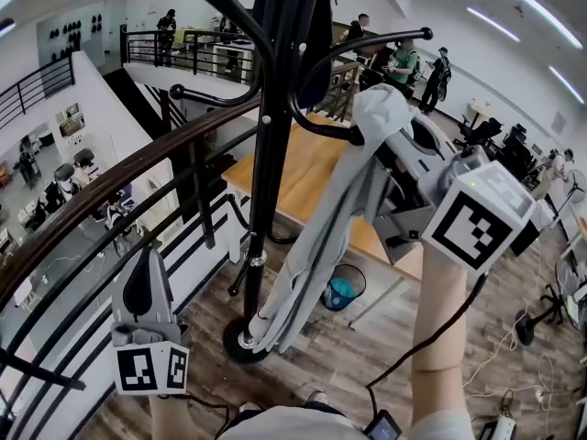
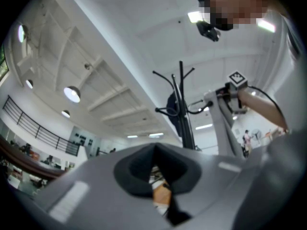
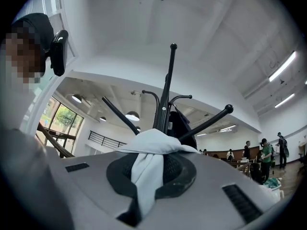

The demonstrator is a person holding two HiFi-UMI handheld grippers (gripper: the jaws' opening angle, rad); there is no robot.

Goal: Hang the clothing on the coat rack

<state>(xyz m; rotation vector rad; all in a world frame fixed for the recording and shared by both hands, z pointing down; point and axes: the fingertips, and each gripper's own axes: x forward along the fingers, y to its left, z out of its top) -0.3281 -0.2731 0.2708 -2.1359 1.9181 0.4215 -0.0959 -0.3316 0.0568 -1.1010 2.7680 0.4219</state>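
Note:
A black coat rack [image 1: 264, 154] stands on a round base in front of me, and a dark garment [image 1: 319, 53] hangs near its top. My right gripper [image 1: 390, 117] is raised beside a curved hook [image 1: 356, 136] and is shut on a light grey piece of clothing [image 1: 316, 236], which drapes down along the pole. In the right gripper view the grey cloth [image 3: 144, 176] is pinched in the right gripper [image 3: 152, 150], with a hook arm [image 3: 206, 123] just behind it. My left gripper [image 1: 145, 264] is low at the left, shut and holding nothing; in its own view the left gripper [image 2: 154, 150] points up at the rack [image 2: 182, 109].
A curved dark railing [image 1: 110, 191] runs along the left over a lower floor. Behind the rack are a wooden table [image 1: 303, 181] and a round bin [image 1: 341, 290]. People [image 1: 404, 62] stand at the back right. Cables [image 1: 514, 356] lie on the wooden floor at the right.

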